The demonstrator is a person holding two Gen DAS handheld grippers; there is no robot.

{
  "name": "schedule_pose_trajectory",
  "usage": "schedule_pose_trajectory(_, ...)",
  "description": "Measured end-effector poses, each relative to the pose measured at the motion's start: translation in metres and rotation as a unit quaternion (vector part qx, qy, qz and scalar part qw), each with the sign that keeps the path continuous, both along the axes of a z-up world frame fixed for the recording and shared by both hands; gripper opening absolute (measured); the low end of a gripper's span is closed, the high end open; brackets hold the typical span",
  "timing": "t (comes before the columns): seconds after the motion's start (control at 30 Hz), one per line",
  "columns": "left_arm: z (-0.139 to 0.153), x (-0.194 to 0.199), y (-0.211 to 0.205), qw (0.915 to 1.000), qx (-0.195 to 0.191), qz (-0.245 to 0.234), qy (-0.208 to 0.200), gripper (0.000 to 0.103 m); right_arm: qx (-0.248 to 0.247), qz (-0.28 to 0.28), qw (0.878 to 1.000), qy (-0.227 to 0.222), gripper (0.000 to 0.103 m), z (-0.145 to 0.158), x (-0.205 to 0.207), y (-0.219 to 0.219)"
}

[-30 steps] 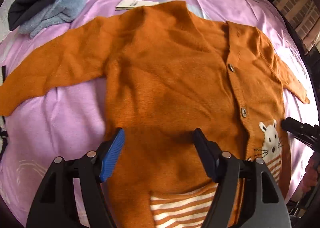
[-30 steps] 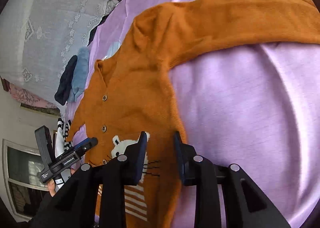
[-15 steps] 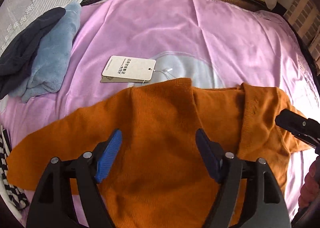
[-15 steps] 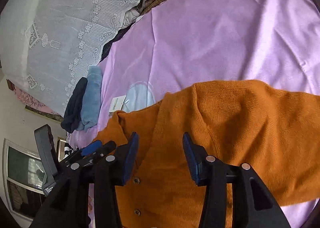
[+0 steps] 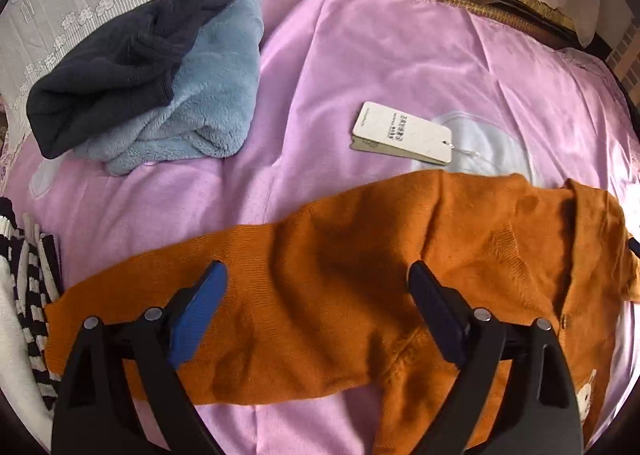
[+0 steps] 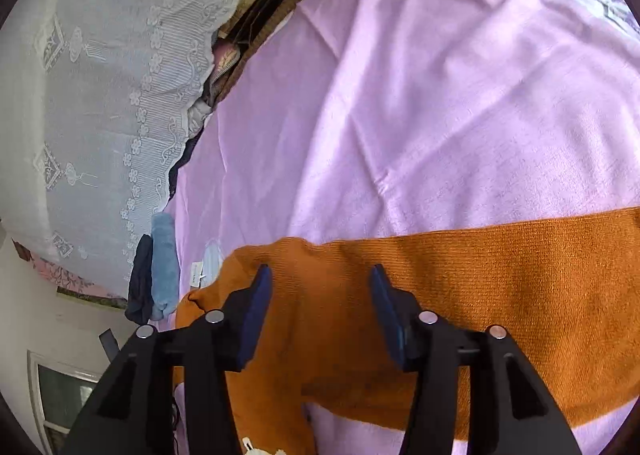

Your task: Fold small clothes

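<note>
An orange knit cardigan (image 5: 360, 275) lies flat on the pink bedspread (image 5: 380, 55), buttons up, with a white animal patch at its lower right. Its white tag (image 5: 402, 133) lies just beyond the collar. My left gripper (image 5: 316, 279) is open and empty, hovering over the cardigan's left sleeve and shoulder. In the right wrist view the cardigan (image 6: 460, 295) shows its other sleeve stretched out to the right. My right gripper (image 6: 320, 283) is open and empty above that sleeve near the shoulder.
A folded dark grey and light blue fleece pile (image 5: 152, 71) sits at the back left, also in the right wrist view (image 6: 160, 271). A black-and-white striped garment (image 5: 24, 295) lies at the left edge. Lace-covered bedding (image 6: 100, 95) borders the bedspread's far side.
Both grippers have moved up from the cardigan's hem and front to its shoulders and sleeves. The right gripper's fingers have opened wider. The cardigan has not moved.
</note>
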State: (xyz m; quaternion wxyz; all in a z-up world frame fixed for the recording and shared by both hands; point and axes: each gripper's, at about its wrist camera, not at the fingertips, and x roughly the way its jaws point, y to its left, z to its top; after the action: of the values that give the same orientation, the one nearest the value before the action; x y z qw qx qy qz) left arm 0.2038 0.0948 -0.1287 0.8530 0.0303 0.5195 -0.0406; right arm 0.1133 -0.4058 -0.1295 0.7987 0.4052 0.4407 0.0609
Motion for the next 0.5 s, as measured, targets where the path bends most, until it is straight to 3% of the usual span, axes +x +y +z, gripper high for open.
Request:
schedule_pose_trajectory(0.17, 0.001, -0.018, -0.057, 0.9985, -0.003, -0.055, -0.002, 0.089, -0.016, 0.096, 0.995, -0.013, 0.059, 0.010, 0.000, 0.070)
schedule_pose_trajectory(0.3, -0.037, -0.033, -0.078, 0.9956, 0.074, -0.053, 0.022, 0.093, -0.063, 0.125, 0.990, 0.024, 0.061, -0.012, -0.008, 0.099)
schedule_pose_trajectory(0.37, -0.035, -0.035, -0.065, 0.9982, 0.051, -0.022, 0.026, 0.096, -0.084, 0.116, 0.989, 0.026, 0.048, -0.015, -0.016, 0.092)
schedule_pose_trajectory(0.43, -0.021, -0.039, -0.057, 0.9990, 0.037, -0.002, 0.024, 0.093, -0.104, 0.105, 0.989, 0.032, 0.052, -0.001, -0.024, 0.090)
schedule_pose_trajectory(0.47, -0.011, -0.046, -0.056, 0.9995, 0.027, -0.008, 0.012, 0.093, -0.120, 0.107, 0.987, 0.021, 0.061, 0.009, -0.030, 0.094)
schedule_pose_trajectory(0.5, -0.002, -0.055, -0.057, 0.9995, 0.021, -0.021, 0.000, 0.093, -0.139, 0.117, 0.983, 0.007, 0.062, 0.020, -0.036, 0.101)
